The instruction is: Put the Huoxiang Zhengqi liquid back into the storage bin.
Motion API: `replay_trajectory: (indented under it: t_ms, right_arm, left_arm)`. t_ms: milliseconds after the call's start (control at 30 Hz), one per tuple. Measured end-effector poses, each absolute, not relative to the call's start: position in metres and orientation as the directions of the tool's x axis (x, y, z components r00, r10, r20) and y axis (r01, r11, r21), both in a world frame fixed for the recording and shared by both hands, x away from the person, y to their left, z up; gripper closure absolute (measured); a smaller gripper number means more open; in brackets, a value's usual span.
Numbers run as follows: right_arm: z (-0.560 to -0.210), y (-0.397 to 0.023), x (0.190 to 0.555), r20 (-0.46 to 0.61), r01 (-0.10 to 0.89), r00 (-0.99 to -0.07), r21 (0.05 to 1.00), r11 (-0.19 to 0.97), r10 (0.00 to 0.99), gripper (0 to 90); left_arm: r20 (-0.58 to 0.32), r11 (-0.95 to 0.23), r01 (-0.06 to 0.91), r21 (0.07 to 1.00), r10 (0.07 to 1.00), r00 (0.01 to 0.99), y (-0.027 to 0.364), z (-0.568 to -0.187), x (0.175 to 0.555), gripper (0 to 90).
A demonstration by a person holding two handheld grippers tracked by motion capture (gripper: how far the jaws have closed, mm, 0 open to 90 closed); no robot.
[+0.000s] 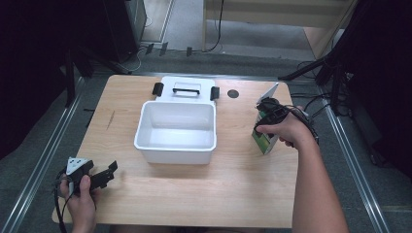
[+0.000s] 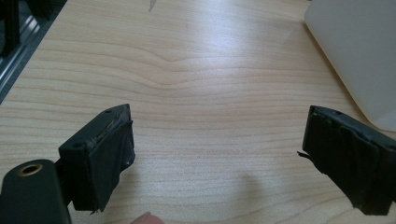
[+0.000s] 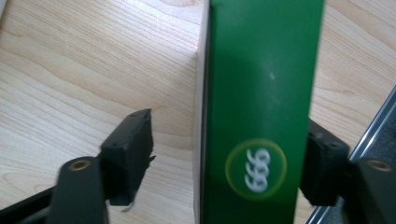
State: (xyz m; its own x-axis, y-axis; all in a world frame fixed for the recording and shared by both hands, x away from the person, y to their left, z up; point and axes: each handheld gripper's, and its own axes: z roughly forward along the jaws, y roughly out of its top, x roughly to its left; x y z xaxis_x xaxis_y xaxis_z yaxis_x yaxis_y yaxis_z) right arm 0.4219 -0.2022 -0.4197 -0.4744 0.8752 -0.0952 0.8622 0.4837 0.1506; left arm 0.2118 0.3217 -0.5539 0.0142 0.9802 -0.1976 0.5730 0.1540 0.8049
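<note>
Table [image 1: 194, 194] holds the white bin [image 1: 176, 131] at centre, the green carton [image 1: 265, 138] upright at its three o'clock. We should centre the carton and close squarely: right gripper [image 3: 229, 161] straddles it, one pad touching, the other apart. Left gripper [image 2: 217, 163] rests gaping, empty, at seven o'clock.

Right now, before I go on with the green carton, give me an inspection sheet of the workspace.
Surface: wooden table, a dark round spot near its far edge.
Job's things: green carton upright at the right; white bin open, its lid behind.
Clutter: nothing seen.
Grippers: right gripper straddles the carton, a gap at one jaw; left gripper open over bare wood.
Cables: one trails from each gripper.
Surroundings: grey floor, dark stands.
</note>
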Motion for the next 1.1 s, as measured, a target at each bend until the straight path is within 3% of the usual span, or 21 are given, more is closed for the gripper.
replay_trajectory:
  t_ms: [267,500,867,1100]
  right_arm:
    - [-0.425,-0.197,0.434,-0.053,0.882,-0.457,0.105,0.460,0.888,48.5]
    - [-0.412,-0.200,0.434,-0.062,0.877,-0.459,0.126,0.463,0.886,62.3]
    - [-0.399,-0.202,0.430,-0.052,0.835,-0.535,0.118,0.537,0.843,65.2]
    - [-0.385,-0.191,0.419,-0.038,0.690,-0.713,0.134,0.711,0.700,64.9]
  left_arm:
    - [-0.201,0.156,0.572,0.805,0.979,0.016,0.322,-0.554,0.212,9.6]
    - [-0.199,0.154,0.573,0.805,0.980,0.017,0.322,-0.554,0.212,9.6]
    - [-0.196,0.150,0.574,0.805,0.980,0.018,0.322,-0.554,0.212,9.6]
    - [-0.199,0.156,0.572,0.805,0.980,0.013,0.321,-0.554,0.212,9.6]
